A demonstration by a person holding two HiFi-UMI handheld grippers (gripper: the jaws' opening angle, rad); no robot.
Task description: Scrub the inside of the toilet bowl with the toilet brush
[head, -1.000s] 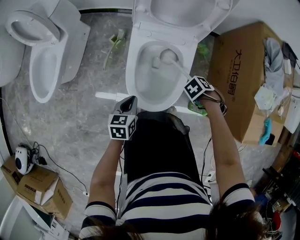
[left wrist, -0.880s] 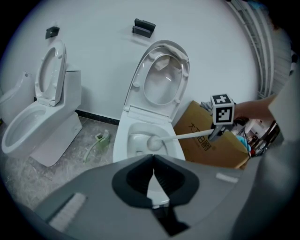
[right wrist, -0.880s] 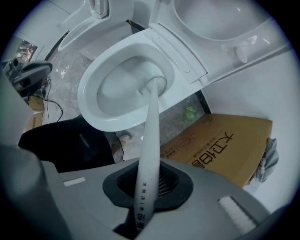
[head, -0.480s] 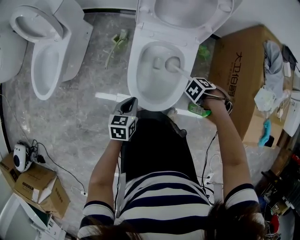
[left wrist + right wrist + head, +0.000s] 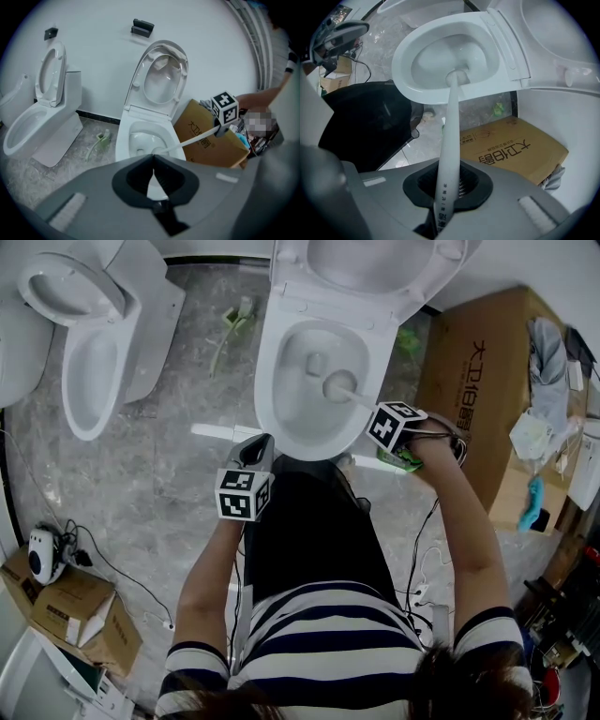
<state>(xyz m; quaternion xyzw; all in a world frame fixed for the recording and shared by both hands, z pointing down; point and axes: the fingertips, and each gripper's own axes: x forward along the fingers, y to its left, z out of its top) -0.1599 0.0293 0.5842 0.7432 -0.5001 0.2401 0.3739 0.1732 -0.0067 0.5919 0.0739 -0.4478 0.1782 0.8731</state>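
The white toilet bowl [image 5: 270,413] stands open, lid up, in front of me. My right gripper [image 5: 382,416] is shut on the white toilet brush handle [image 5: 449,140] at the bowl's right front. The brush head [image 5: 337,385] rests inside the bowl, right of the drain. The right gripper view looks down the handle to the brush head [image 5: 457,78] and the bowl rim [image 5: 401,70]. My left gripper [image 5: 262,444] hangs shut and empty over the bowl's front rim. In the left gripper view, the left gripper [image 5: 153,171] faces the bowl [image 5: 123,140] and the slanted brush handle [image 5: 192,139].
A second open toilet [image 5: 89,362] stands at the left. A big cardboard box [image 5: 487,381] sits tight against the bowl's right side, with cloths on it. A green thing [image 5: 230,324] lies on the floor between the toilets. Small boxes and cables [image 5: 66,601] lie at lower left.
The brush head has slid from the back of the bowl toward the front, and the right gripper has drawn back a little with it. The left gripper has stayed put.
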